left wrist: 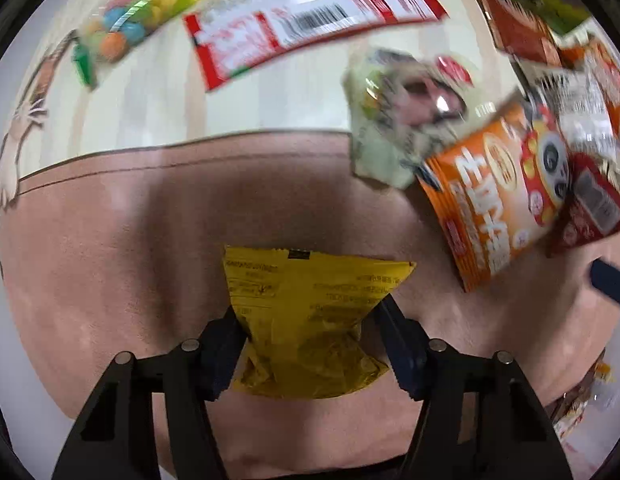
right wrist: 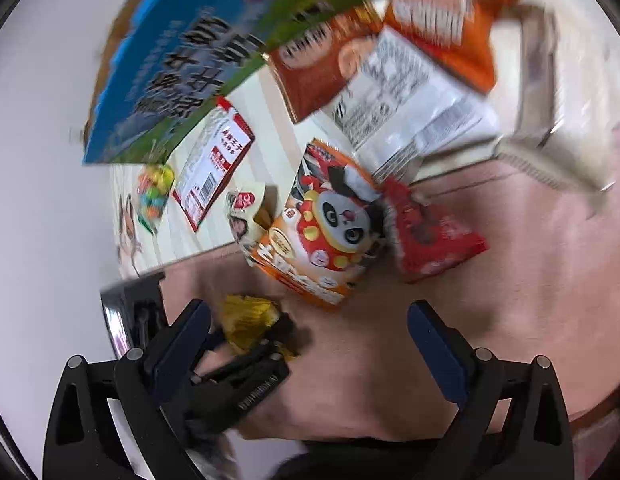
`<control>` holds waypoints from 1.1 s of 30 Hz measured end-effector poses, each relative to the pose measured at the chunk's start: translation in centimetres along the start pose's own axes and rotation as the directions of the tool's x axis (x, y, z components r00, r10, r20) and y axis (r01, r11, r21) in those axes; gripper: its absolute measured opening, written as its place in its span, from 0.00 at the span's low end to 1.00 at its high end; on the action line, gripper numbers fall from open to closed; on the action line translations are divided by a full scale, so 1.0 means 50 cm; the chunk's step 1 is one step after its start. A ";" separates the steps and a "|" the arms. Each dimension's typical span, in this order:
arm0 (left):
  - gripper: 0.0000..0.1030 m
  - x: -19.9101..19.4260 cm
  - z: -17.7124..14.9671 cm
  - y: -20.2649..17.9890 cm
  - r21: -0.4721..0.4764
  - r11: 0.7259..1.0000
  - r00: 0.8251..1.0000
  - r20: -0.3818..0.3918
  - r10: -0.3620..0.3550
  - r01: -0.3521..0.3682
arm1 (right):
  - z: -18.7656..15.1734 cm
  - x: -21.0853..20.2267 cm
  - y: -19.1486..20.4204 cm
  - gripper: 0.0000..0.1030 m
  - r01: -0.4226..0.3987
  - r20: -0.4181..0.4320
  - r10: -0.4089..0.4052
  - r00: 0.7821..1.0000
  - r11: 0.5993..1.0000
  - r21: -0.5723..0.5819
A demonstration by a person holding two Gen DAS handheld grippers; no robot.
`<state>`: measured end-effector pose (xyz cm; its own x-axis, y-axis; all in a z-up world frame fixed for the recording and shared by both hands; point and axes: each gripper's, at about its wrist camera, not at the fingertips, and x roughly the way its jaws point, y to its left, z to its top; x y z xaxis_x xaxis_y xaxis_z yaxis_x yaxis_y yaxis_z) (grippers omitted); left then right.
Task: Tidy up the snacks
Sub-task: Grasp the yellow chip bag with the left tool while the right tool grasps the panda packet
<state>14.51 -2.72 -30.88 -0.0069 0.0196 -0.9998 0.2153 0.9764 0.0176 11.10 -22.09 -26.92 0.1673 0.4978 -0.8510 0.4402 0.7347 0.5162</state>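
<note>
While right gapes, left hand-held gripper [left wrist: 310, 320] pinches yellow packet [left wrist: 310, 320].

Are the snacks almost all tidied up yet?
Not yet. The left gripper holds a yellow bag. The right gripper is open and empty. The panda bag, red packet and candy bag lie loose, nothing looks sorted.

L gripper [left wrist: 310, 320] jaws clamped on yellow packet [left wrist: 310, 312], R gripper [right wrist: 310, 324] jaws wide apart

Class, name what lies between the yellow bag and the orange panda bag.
Only bare brown mat separates the yellow bag from the orange panda bag, seen in the left wrist view.
</note>
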 end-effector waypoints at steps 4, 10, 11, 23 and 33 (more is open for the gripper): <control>0.56 -0.011 0.001 0.059 -0.091 0.996 1.000 0.017 0.021 -0.019 | 0.021 0.073 -0.021 0.98 -0.044 -0.040 0.053 0.998 0.982 0.182; 0.57 -0.007 0.004 0.125 -0.188 0.982 1.000 0.017 0.027 -0.023 | 0.049 0.130 -0.027 0.97 0.016 0.005 -0.019 1.000 0.940 0.340; 0.57 -0.007 0.004 0.131 -0.193 0.981 1.000 0.016 0.026 -0.022 | 0.052 0.130 -0.019 0.95 0.029 0.019 -0.037 0.999 0.945 0.325; 0.58 0.022 -0.012 0.148 -0.178 0.984 1.000 0.012 -0.006 0.008 | -0.006 0.136 0.072 0.70 0.305 -0.058 -0.348 0.936 0.881 -0.361; 0.61 0.055 -0.013 0.090 -0.150 0.988 0.999 -0.009 0.035 -0.036 | -0.020 0.144 0.090 0.87 0.405 0.044 -0.417 0.908 0.846 -0.346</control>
<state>14.84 1.86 -33.55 -0.0084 0.0558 -0.9984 0.0668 0.9962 0.0552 13.43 -14.75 -30.61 0.0075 0.1251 -0.9921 0.1350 0.9829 0.1250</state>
